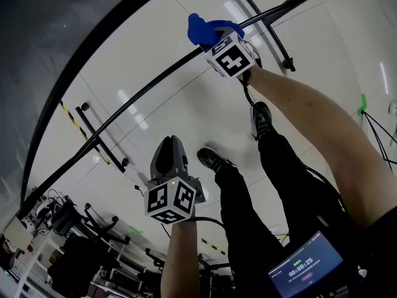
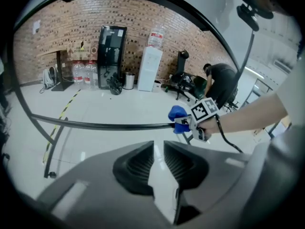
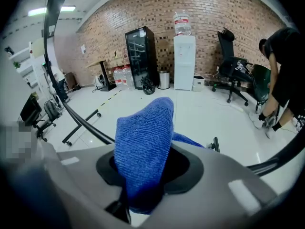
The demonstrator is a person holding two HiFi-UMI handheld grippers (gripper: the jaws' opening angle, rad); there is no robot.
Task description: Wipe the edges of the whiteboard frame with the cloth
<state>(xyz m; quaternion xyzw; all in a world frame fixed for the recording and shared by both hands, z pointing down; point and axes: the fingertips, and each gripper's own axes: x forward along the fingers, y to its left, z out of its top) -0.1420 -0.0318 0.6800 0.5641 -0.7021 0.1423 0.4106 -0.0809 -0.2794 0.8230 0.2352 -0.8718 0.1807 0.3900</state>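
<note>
A blue cloth (image 1: 200, 27) sticks out of my right gripper (image 1: 208, 33), which is shut on it. In the right gripper view the cloth (image 3: 143, 147) fills the space between the jaws. The left gripper view shows the cloth (image 2: 177, 112) at a thin black frame bar (image 2: 95, 125); I cannot tell whether it touches. That bar (image 1: 155, 82) runs across the head view under the right gripper. The whiteboard's thick dark edge (image 1: 80, 61) curves along the upper left. My left gripper (image 1: 170, 148) hangs lower down, away from the bar, its jaws (image 2: 158, 151) slightly apart with nothing between them.
The stand's feet with casters (image 1: 99, 143) (image 1: 263, 27) rest on the glossy white floor. The person's legs and shoes (image 1: 214, 160) are below. Yellow-black tape (image 1: 73, 120) marks the floor. A black cabinet (image 2: 110, 56), a water dispenser (image 3: 183, 61), an office chair (image 3: 233, 66) and a bending person (image 3: 281, 66) are by the brick wall.
</note>
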